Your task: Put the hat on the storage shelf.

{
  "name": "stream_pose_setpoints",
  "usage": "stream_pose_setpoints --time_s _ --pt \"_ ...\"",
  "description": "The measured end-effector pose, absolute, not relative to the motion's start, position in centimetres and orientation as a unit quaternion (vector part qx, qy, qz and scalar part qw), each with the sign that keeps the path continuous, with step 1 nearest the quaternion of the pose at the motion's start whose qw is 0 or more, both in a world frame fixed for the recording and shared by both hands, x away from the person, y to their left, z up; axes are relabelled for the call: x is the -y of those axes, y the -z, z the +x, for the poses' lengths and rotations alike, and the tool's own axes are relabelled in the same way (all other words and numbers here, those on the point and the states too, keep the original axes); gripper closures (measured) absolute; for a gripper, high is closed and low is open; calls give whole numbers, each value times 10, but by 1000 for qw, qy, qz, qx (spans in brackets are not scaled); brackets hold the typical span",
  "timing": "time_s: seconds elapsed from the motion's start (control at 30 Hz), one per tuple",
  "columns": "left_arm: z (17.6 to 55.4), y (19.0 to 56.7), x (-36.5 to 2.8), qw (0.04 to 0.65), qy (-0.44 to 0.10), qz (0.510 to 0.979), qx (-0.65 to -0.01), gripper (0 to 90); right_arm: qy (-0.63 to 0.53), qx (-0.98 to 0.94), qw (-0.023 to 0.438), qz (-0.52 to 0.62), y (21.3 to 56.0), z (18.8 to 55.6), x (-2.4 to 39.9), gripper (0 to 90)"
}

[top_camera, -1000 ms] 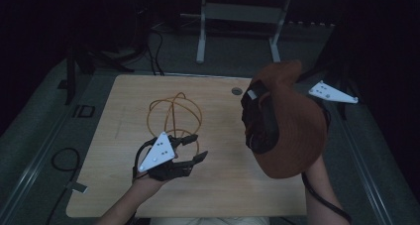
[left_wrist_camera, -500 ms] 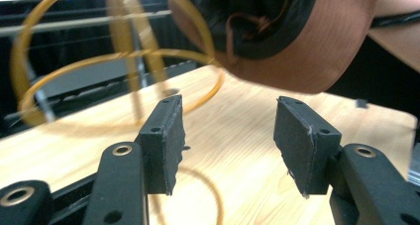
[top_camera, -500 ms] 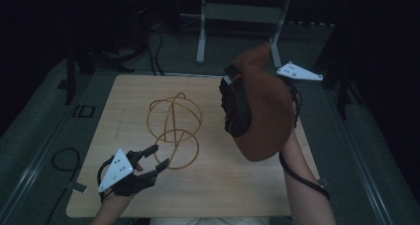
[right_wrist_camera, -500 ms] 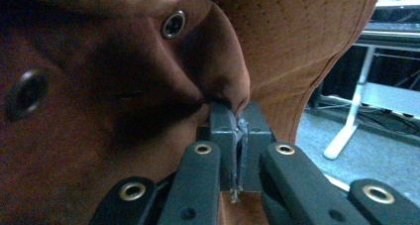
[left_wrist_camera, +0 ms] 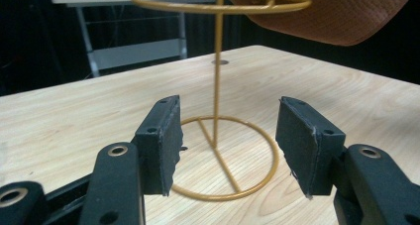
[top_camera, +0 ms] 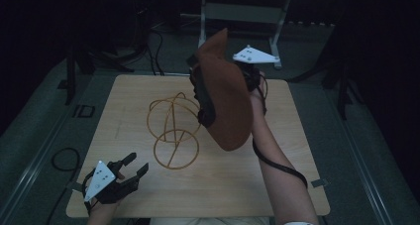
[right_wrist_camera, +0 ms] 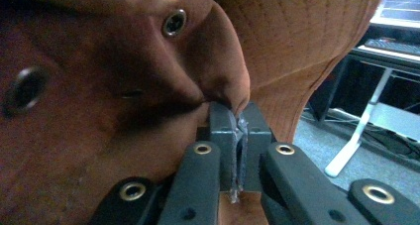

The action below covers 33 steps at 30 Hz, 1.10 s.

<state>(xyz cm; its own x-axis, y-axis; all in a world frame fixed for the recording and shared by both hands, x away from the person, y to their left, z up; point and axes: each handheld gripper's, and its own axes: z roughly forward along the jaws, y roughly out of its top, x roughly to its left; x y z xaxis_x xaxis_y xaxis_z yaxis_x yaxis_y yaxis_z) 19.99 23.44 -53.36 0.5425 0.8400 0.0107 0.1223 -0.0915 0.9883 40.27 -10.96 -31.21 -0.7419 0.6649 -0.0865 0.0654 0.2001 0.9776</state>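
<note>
Your left gripper (top_camera: 130, 171) gapes wide, empty, near table's front-left corner | gold wire stand (top_camera: 173, 128) upright mid-table, light, probably tippy | brown cap (top_camera: 224, 93) aloft just right of stand, soft, floppy; your right gripper (right_wrist_camera: 239, 131) pinches its fabric edge.

Cloth, wire and wood, all matt or nearly so.

The brown cap (top_camera: 225, 101) is woven cloth with a fine stitched, quilted texture and dull metal eyelets (right_wrist_camera: 174, 22). The stand (left_wrist_camera: 218, 136) is thin wire with a smooth golden, faintly glossy coat. The table (top_camera: 277, 170) is pale wood with visible grain and a matt finish. The left gripper (left_wrist_camera: 228, 145) has black, matt plastic-looking jaws with brass-coloured rivets; the right gripper (right_wrist_camera: 238, 136) looks the same, its pads grey and slightly rough.
</note>
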Motion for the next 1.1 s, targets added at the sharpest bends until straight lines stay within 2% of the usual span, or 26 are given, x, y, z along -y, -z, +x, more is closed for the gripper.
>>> stream_pose_setpoints --time_s 0.43,0.6,0.63,0.7,0.73,0.97,1.07,1.1 --pt "204 545 -248 570 -312 655 -387 439 -552 -789 186 192 327 392 36 863" --pt "205 547 -250 566 -311 655 -392 439 -544 -802 169 180 335 389 19 830" --pt "205 547 -250 567 -310 654 -393 439 -548 -802 159 177 337 389 17 789" --pt "205 548 -250 566 -308 656 -394 439 -549 -807 134 171 341 390 13 629" --pt "206 549 -250 565 -307 656 -395 436 -545 -811 129 168 343 391 11 579" --pt "208 552 -252 565 -299 653 -406 400 -522 -824 139 170 353 392 7 383" --pt "207 551 -253 567 -299 650 -409 400 -525 -830 101 157 353 392 9 181" --pt "207 551 -252 567 -299 650 -408 400 -528 -829 101 152 353 391 10 175"
